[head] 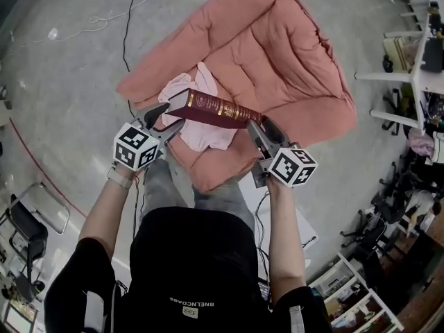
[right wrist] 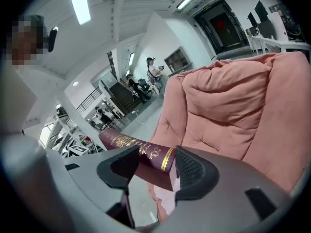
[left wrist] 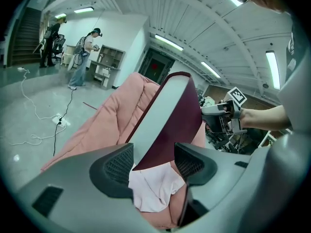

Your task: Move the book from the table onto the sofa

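Maroon book (head: pixel 215 108) is off the table and in the air, gripped at both ends. Your left gripper (head: pixel 166 120) is clamped across one end and your right gripper (head: pixel 258 130) is clamped on the gold-lettered spine end. It hangs over the front of the salmon sofa (head: pixel 291 54), above a pale pink cloth (head: pixel 201 136), apparently touching neither. Pickup and carry look done. Left to do: lower it, seat it on the cushion, let go with both.

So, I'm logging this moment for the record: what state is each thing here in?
book: closed, held in the air above the sofa, gripped at both ends.
left gripper: shut on the book.
right gripper: shut on the book.
pink cloth: crumpled, lying on the sofa seat.
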